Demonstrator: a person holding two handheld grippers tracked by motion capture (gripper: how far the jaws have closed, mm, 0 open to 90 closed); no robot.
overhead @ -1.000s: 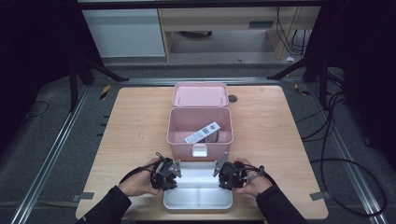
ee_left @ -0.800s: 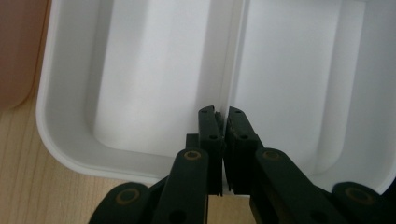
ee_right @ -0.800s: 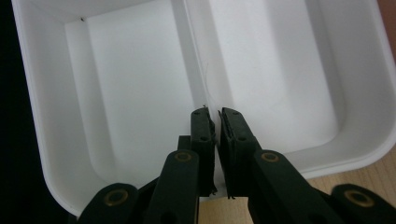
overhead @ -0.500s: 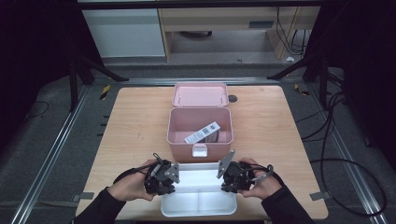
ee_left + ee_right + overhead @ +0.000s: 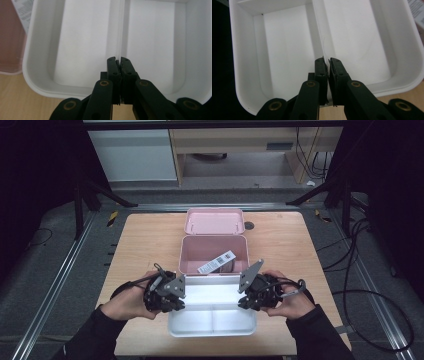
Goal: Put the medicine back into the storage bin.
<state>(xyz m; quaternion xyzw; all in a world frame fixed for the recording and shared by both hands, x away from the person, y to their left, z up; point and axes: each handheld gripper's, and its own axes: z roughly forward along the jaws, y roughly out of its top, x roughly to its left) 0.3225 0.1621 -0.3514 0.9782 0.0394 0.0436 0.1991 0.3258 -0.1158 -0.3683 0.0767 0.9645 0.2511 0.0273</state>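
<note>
Both claws gripped the white divided tray.
The left claw (image 5: 176,296) and right claw (image 5: 246,294) pinched the white divided tray (image 5: 212,326) at 9 and 3 o'clock, clamped on its divider ends; lifting level seemed wise.

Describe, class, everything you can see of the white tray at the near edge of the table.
The white tray looks like smooth plastic, rectangular with rounded corners and a raised rim. A central divider splits it into two compartments, both empty. It lies flat on the wooden table, just in front of the open pink box. The left tool and right tool each clamp an end wall at the divider.
</note>
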